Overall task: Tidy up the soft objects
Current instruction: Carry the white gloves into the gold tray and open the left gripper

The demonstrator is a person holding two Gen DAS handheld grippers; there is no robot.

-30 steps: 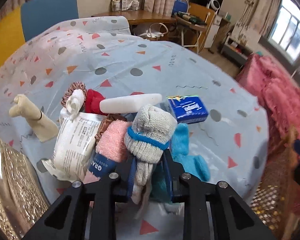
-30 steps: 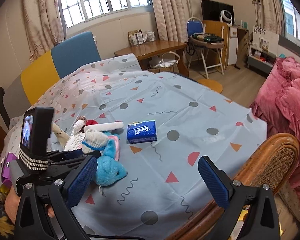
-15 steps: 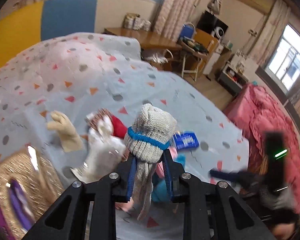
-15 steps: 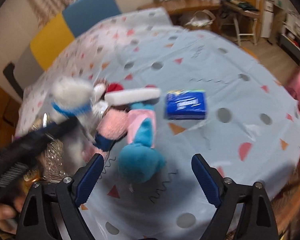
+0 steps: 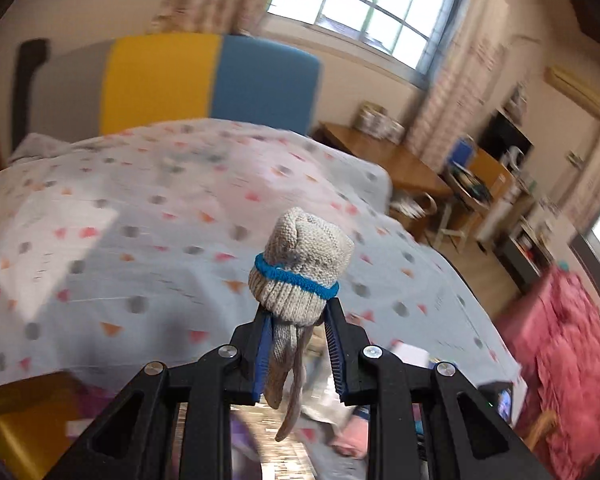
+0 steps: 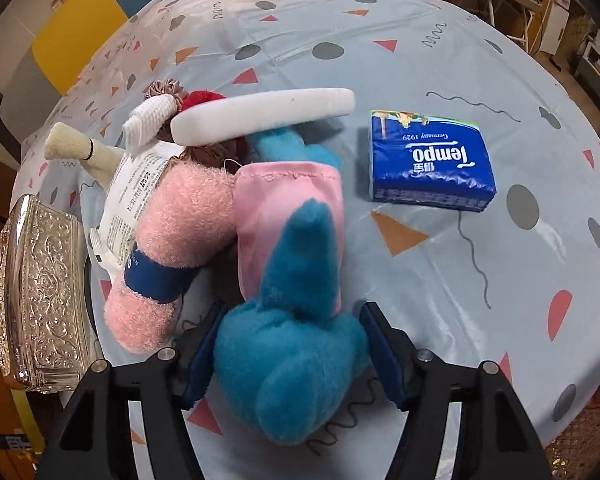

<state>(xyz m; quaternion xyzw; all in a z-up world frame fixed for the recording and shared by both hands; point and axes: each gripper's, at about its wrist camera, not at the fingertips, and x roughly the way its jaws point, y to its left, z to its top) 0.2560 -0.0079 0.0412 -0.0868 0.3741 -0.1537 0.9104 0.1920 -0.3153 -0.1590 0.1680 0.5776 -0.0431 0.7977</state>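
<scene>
My left gripper [image 5: 298, 344] is shut on a grey knitted sock with a blue band [image 5: 300, 272] and holds it high above the table. My right gripper [image 6: 290, 354] is open, its jaws on either side of a blue plush toy [image 6: 292, 360] that lies on the table in a pink garment [image 6: 288, 216]. A fluffy pink sock with a blue label [image 6: 172, 236], a white foam strip [image 6: 264, 114], a white packet [image 6: 130, 196] and a beige glove [image 6: 80, 150] lie in a pile just beyond it.
A blue Tempo tissue pack [image 6: 430, 160] lies to the right of the pile. An embossed silver box [image 6: 40, 292] stands at the table's left edge. The round table has a patterned cloth [image 6: 460, 300]. A multicoloured chair back [image 5: 172, 84] stands behind the table.
My left gripper has lifted the grey sock off the pile and tilted up toward the room. My right gripper has come down and forward around the blue plush toy.
</scene>
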